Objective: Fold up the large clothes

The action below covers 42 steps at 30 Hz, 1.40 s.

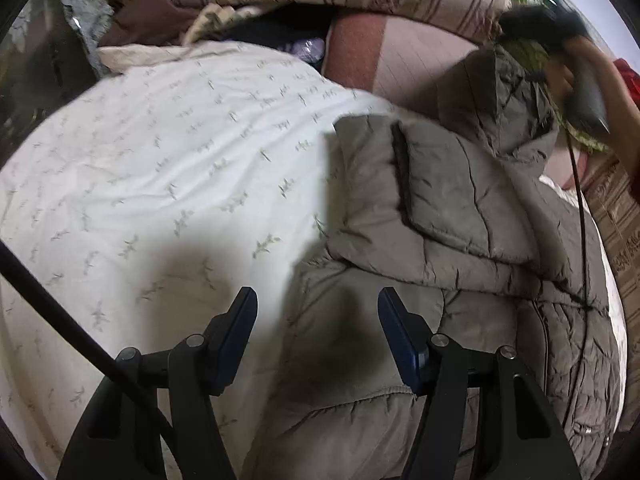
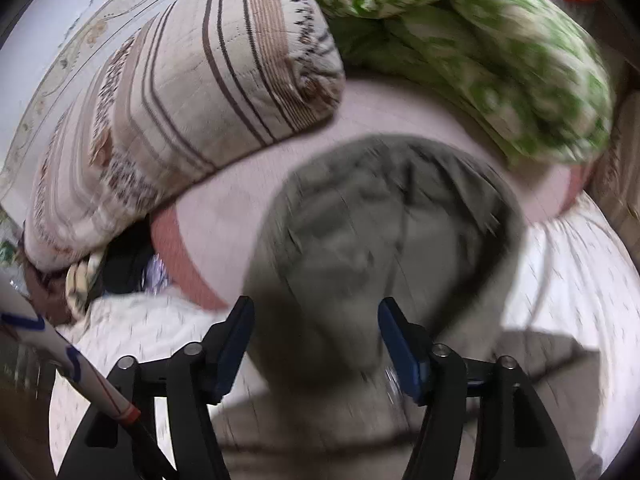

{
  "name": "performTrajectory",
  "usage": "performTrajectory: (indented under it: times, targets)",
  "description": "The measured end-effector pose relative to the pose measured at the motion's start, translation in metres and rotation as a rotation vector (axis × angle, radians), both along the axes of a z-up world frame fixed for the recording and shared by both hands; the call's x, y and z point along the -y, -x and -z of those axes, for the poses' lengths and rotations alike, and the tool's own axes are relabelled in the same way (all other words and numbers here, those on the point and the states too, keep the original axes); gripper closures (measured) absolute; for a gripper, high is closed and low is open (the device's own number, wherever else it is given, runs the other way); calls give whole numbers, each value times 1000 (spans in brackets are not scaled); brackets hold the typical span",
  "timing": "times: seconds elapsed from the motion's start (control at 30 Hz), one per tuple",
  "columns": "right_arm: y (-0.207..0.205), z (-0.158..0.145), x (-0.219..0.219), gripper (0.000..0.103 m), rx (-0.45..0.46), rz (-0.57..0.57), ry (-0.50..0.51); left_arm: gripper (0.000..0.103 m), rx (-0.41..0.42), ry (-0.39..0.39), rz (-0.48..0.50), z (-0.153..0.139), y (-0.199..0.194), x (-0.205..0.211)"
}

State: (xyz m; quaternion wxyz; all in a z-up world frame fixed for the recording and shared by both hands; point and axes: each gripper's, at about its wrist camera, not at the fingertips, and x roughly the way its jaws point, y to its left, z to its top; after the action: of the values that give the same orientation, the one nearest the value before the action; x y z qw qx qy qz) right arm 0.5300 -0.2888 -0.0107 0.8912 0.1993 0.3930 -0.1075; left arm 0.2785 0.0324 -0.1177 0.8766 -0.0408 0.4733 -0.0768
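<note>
The grey padded jacket (image 1: 440, 216) lies spread on the white bedsheet (image 1: 160, 160), presumably flattened there so it can be folded; its hood (image 2: 380, 216) points toward the striped pillow (image 2: 180, 92). The left claw (image 1: 318, 300) hovers over the jacket's edge beside the sheet, jaws apart, nothing between them. The right claw (image 2: 316, 308) stands apart too, just short of the hood (the blurred picture does not show any contact).

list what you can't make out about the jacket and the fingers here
- Jacket, left wrist view: its lower edge is cut off behind the left gripper.
- Jacket hood, right wrist view: motion blur hides seams and any fastening.
- Right gripper: fingers apart, but the blur hides whether they touch fabric.
</note>
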Motion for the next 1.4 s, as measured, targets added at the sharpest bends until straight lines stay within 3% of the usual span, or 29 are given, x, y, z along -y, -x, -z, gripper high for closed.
performTrajectory:
  times: [0.17, 0.2, 0.23, 0.27, 0.47, 0.7, 0.8, 0.93, 1.03, 1.13, 1.3, 1.33, 1.4]
  targets:
    - [-44, 16, 1, 32, -37, 31, 16, 41, -20, -25, 2, 9, -7, 2]
    - [-48, 20, 1, 40, -51, 27, 21, 41, -27, -22, -1, 10, -8, 0]
    - [-48, 22, 1, 77, -57, 17, 19, 41, -34, -19, -4, 10, -9, -1]
    - [-46, 23, 2, 96, -65, 4, 9, 41, -37, -14, -5, 10, -9, -1]
    - [20, -14, -19, 97, 0, -70, 94, 41, 6, -6, -42, -3, -5, -11]
    - [158, -56, -71, 98, 64, -227, 137, 41, 34, 58, -109, -18, -1, -43]
    - [220, -51, -96, 98, 72, -272, 137, 41, 40, 90, -149, -23, 3, -60]
    - [290, 3, -127, 98, 9, -302, 83, 41, 42, 135, -199, -28, 4, -80]
    - [291, 57, -137, 98, -86, -285, 38, 41, 41, 151, -228, -27, 4, -90]
    - [265, 99, -137, 98, -159, -254, 27, 41, 47, 142, -242, -28, 5, -93]
    - [240, 111, -125, 96, -189, -208, -11, 41, 40, 121, -236, -26, 3, -89]
    - [243, 105, -121, 92, -180, -204, -43, 41, 35, 125, -231, -25, 3, -89]
    - [252, 96, -119, 65, -163, -227, -60, 41, 34, 130, -223, -26, 3, -88]
